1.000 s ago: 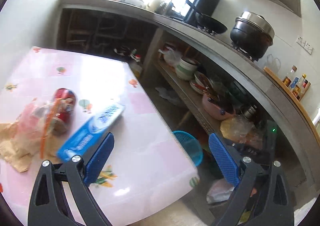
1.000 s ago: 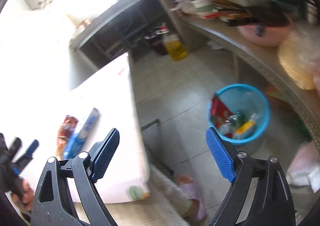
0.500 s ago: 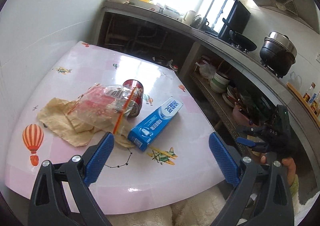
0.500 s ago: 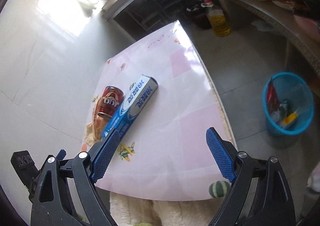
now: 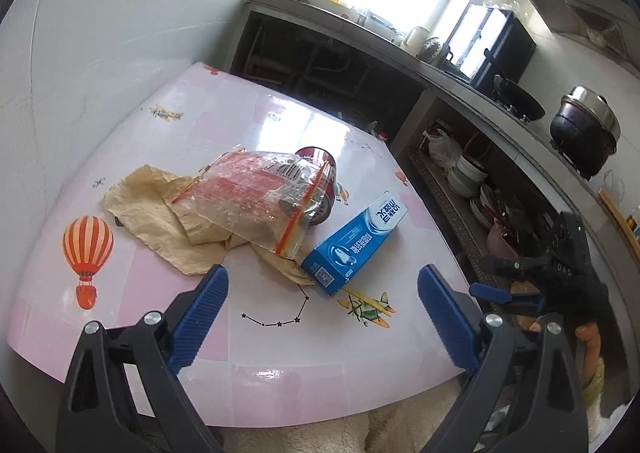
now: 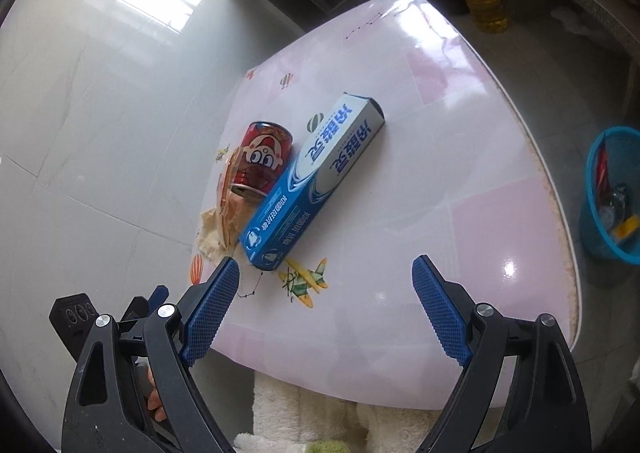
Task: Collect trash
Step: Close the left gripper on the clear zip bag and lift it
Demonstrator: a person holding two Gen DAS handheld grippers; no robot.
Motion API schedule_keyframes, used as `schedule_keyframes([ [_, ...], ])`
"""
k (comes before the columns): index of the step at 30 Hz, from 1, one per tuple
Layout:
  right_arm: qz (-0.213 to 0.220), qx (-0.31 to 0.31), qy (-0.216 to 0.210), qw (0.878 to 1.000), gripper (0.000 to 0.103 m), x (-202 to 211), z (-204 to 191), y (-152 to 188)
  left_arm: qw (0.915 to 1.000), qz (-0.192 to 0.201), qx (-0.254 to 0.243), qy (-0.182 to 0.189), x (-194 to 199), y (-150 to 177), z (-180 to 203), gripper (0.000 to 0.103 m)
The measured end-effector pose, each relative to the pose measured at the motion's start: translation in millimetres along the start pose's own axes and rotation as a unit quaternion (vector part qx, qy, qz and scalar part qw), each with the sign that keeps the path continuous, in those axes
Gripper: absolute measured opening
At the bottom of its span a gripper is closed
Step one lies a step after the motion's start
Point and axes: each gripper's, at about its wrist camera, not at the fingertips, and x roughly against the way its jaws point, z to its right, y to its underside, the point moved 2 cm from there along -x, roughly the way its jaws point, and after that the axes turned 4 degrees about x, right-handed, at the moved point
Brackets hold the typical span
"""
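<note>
On the pink table (image 5: 256, 121) (image 6: 460, 221) lie a blue toothpaste box (image 5: 354, 245) (image 6: 316, 181), a red can (image 5: 320, 181) (image 6: 264, 159) on its side, a clear zip bag (image 5: 256, 197) over the can, and crumpled tan paper (image 5: 160, 213) (image 6: 212, 229). My left gripper (image 5: 322, 285) hovers open just short of the box and paper, nothing between its pads. My right gripper (image 6: 326, 277) stands open above the table's near edge, the box just beyond its left pad. A blue waste basket (image 6: 608, 189) holding scraps stands on the floor at the right.
A white wall (image 5: 100, 33) borders the table on the left. A kitchen counter (image 5: 460, 73) with pots and shelves of dishes runs along the right. An oil bottle (image 6: 484, 1) stands on the floor beyond the table. A person's hand (image 5: 588, 337) holds the other gripper.
Both views have swung left from the shelves and floor onto the table. The trash now sits closer and more central in front of both open grippers.
</note>
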Motion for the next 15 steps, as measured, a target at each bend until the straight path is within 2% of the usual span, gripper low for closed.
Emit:
schedule_keyframes([
  [2, -0.004, -0.001, -0.003, 1.0, 0.084, -5, -2, 1, 0.9975, -0.018, 0.061, 0.03, -11, -7, -15, 0.093],
  [4, -0.01, -0.001, -0.006, 1.0, 0.084, -8, -3, 2, 0.989, -0.031, 0.128, 0.067, -22, -12, -31, 0.093],
  [8, -0.017, -0.002, -0.007, 1.0, 0.084, -15, -4, 3, 0.9623, -0.043, 0.239, 0.123, -50, -22, -58, 0.09],
  [9, -0.018, -0.003, -0.006, 1.0, 0.084, -15, -3, 3, 0.9534, -0.048, 0.268, 0.13, -58, -24, -64, 0.089],
  [12, -0.019, -0.006, -0.007, 1.0, 0.084, -17, -1, 2, 0.931, -0.06, 0.326, 0.153, -77, -25, -75, 0.086],
  [15, -0.019, -0.009, -0.008, 1.0, 0.084, -17, 1, 2, 0.9216, -0.07, 0.35, 0.153, -90, -24, -79, 0.082],
])
